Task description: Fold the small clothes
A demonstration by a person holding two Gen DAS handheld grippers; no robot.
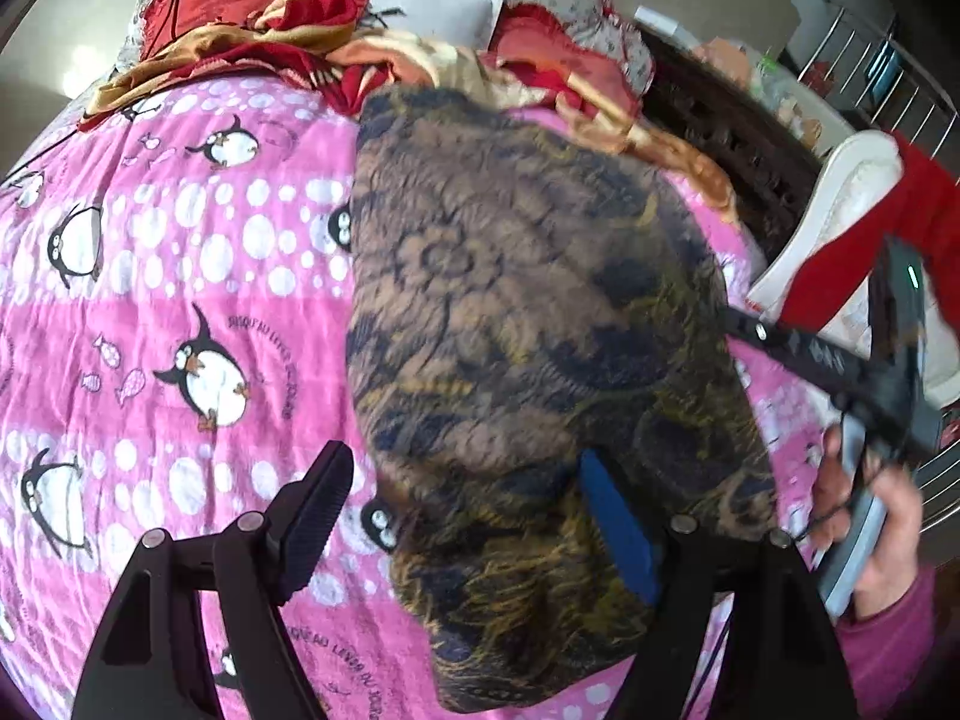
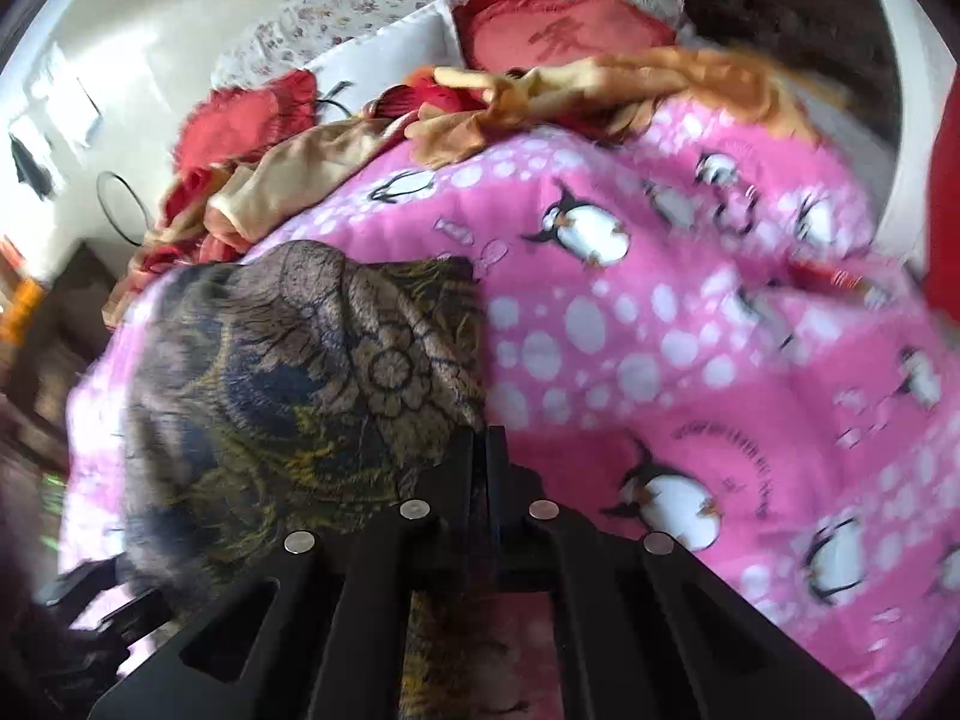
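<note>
A brown and navy floral-patterned garment [image 1: 528, 324] is lying on a pink penguin-print blanket [image 1: 180, 300], filling the centre of the left wrist view. Its long axis is running from the upper middle of the frame down to the lower middle, leaning slightly toward the lower right.

The left gripper [image 1: 474, 516] is standing wide open at the bottom of that frame. Its black finger is resting over the blanket to the left of the garment's edge, and its blue-padded finger [image 1: 618, 528] is lying on the cloth. It is holding nothing.

In the right wrist view the right gripper [image 2: 480, 456] is closed tight on the garment [image 2: 300, 396], with its jaws pressed together at the cloth's right edge, lower centre of the frame. Cloth is also hanging beneath the gripper body.

A heap of red and gold fabric [image 1: 258, 18] is crowding the top of both views. Only the left wrist view is showing the person's right hand [image 1: 876, 534] at the right edge. Only the right wrist view is showing a red cushion with a stitched character [image 2: 564, 36], top centre.
</note>
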